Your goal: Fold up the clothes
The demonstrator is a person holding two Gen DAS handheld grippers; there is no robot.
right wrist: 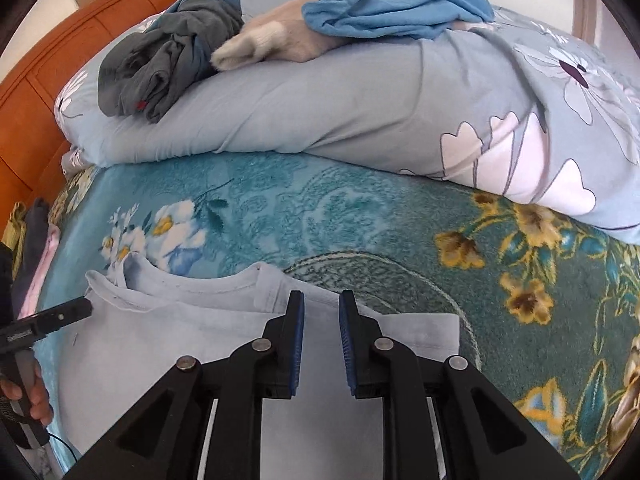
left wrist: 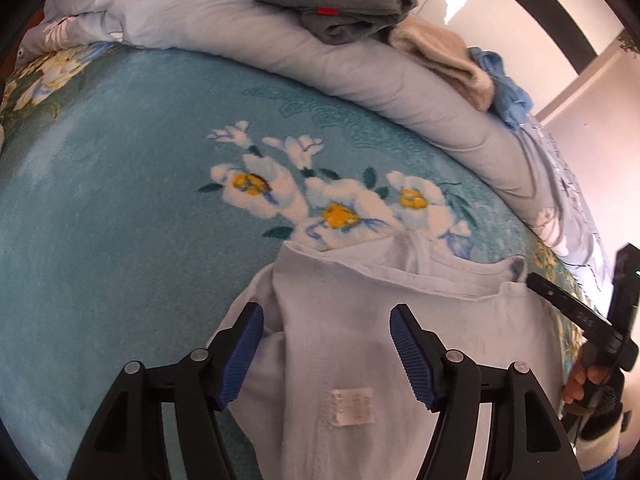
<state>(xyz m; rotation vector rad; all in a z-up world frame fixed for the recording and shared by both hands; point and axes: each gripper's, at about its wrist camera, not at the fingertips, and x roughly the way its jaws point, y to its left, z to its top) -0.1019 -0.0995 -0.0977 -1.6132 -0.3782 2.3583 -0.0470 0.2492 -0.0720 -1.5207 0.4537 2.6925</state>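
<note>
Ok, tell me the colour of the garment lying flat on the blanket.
Very pale blue-white shirt, clearest in the right wrist view.

Shirt (right wrist: 168, 332) lies flat on blanket (right wrist: 320, 216), near edge of bed. Behind it, rolled duvet (right wrist: 320, 112) spans the bed; three garments rest on the duvet. Headboard (right wrist: 60, 80) at far left.
</note>
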